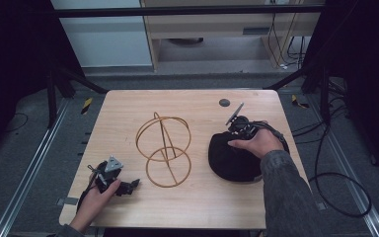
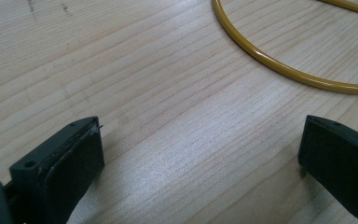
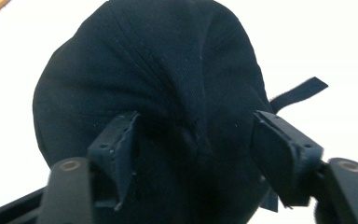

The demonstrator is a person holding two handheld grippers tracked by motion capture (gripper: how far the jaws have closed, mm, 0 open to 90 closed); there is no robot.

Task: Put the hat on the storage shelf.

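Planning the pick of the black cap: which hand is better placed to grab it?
Right. The right gripper sits over the black cap, jaws astride its crown; the left gripper rests beyond the wire stand.

Black cap (image 3: 158, 84) partly behind fingers (image 3: 116, 144)

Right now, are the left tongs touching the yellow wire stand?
Apart. The left gripper view shows the left tongs open over bare table, with wood grain between them and the wire stand.

We worked in what looked like a lab or recording studio: a bare wooden table (image 1: 128, 108) stood on grey carpet between metal floor rails (image 1: 29, 168), with black curtains, tripod legs (image 1: 79, 81), loose cables (image 1: 340, 197) and hazard tape (image 1: 87, 105).
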